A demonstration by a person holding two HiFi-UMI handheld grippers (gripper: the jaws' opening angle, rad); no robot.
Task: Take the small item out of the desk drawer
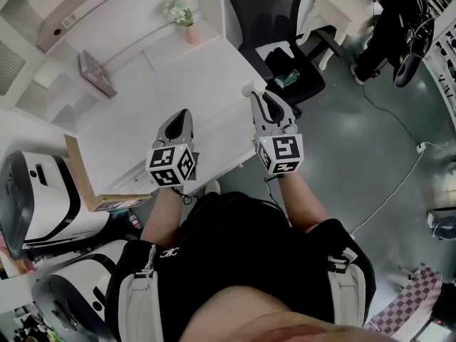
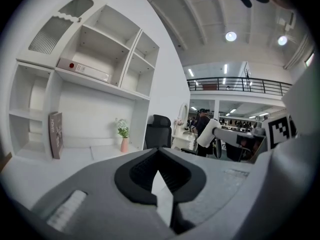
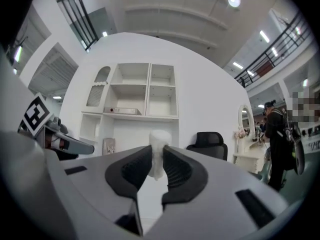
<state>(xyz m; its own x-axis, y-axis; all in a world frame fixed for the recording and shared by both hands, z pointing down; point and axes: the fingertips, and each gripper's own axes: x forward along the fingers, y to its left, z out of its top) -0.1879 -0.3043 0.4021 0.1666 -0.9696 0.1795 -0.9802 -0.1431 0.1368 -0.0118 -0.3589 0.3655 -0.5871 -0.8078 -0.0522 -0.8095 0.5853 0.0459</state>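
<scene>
Above the near edge of the desk: both grippers are held side by side in front of the person, and both point away from the body, towards the shelf unit point(image 3: 135, 91).
Right gripper point(image 3: 157, 150): its two dark pads are pinching a small white item point(image 3: 160, 135); the top of the item stands out above the pads.
Small white item, place: in the head view it point(image 1: 254, 87) is at the tip of the right gripper point(image 1: 258, 95), over the right near corner of the desk point(image 1: 164, 98), well apart from the drawer.
Left gripper point(image 2: 159, 151): the jaws are pressed together at the tips and nothing is between them; lower down a narrow gap between the pads shows only the white desk behind.
Left gripper, place: in the head view it point(image 1: 182, 116) is over the near part of the desk top, to the left of the right gripper.
Drawer point(image 1: 85, 187): it stands pulled out at the near left side of the desk, with a wood-coloured side; what lies inside I cannot tell.
Desk top: a small plant in a pink vase point(image 1: 187, 20) stands at the far edge, and a book point(image 2: 56, 134) stands upright at the left.
Shelf unit: a flat white box point(image 2: 82, 70) lies on one shelf.
Beside the desk: a black office chair point(image 1: 274, 34) is at the right.
Background: a person in dark clothes point(image 1: 392, 27) stands further away on the grey floor.
</scene>
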